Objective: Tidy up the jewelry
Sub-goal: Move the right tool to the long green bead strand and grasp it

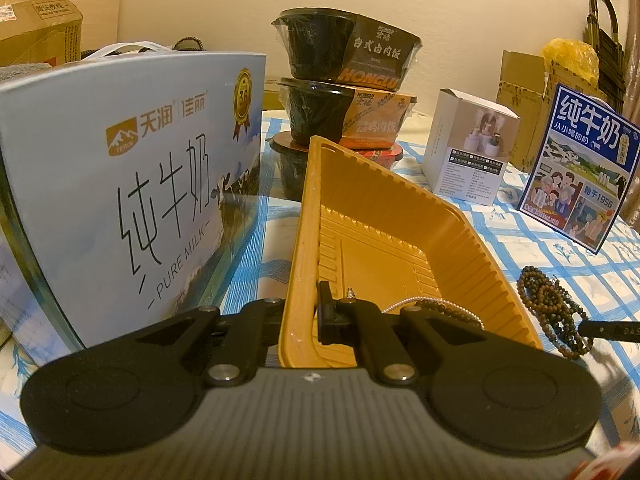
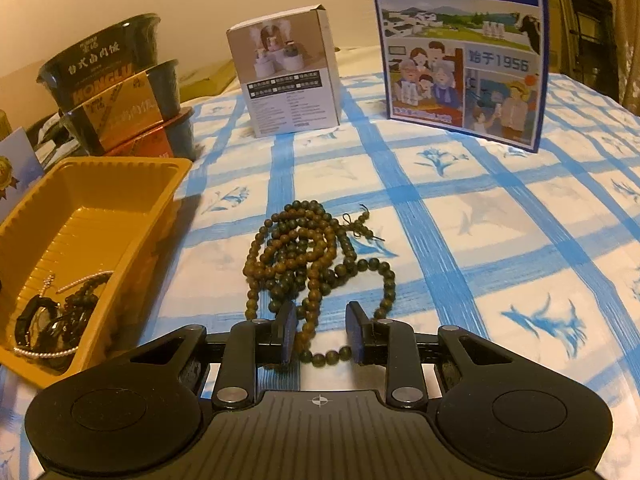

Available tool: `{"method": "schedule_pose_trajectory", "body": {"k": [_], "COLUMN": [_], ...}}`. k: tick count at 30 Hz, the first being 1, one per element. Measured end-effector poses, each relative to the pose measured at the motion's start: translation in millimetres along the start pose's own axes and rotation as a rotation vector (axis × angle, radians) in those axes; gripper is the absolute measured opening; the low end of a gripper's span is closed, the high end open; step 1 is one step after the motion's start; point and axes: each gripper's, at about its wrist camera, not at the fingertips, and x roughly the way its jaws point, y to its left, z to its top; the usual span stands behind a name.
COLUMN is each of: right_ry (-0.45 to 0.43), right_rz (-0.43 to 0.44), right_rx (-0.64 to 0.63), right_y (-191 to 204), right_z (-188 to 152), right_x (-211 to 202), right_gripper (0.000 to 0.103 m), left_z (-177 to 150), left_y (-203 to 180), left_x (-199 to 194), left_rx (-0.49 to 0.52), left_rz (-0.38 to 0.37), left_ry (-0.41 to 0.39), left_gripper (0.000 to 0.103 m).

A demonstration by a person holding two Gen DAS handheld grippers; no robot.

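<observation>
The left gripper [image 1: 320,304] pinches the yellow plastic tray's [image 1: 360,184] rim. The right gripper [image 2: 322,334] stands released around the brown wooden bead string [image 2: 312,252].

Left gripper [image 1: 308,312] clamped on yellow tray [image 1: 400,216] wall; bead strands [image 1: 448,308] inside; brown bead necklace [image 1: 556,308] on checked cloth [image 1: 540,240].
</observation>
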Motion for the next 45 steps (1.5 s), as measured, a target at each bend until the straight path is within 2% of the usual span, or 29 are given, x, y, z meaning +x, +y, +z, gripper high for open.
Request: {"method": "schedule_pose_trajectory", "body": {"k": [33,35,36,41,45], "right_ry": [0.025,0.024,0.022,0.011,-0.035], "right_rz": [-0.005,-0.012,-0.019,-0.017,0.003], "right_rx": [-0.02,-0.027,-0.036,-0.025,-0.021], "right_y": [2.8,2.5,2.8,-0.1,-0.8], "right_z": [8.1,8.4,8.6,9.8,18.6], "right_x": [29.9,30.9,31.0,24.3,6.0], "right_gripper": [0.017,0.013,0.008,0.007,0.007], "left_z": [0.1,0.1,0.1,0.2,0.3], "left_y": [0.0,0.1,0.1,0.0,0.0], "left_x": [0.5,0.6,0.5,0.5,0.5], "left_rx": [-0.002,0.001,-0.001,-0.001,-0.001], "left_rz": [0.0,0.0,0.0,0.0,0.0], "left_ry": [0.002,0.001,0.002,0.002,0.003], "left_gripper": [0.005,0.005,0.005,0.005,0.005]}}
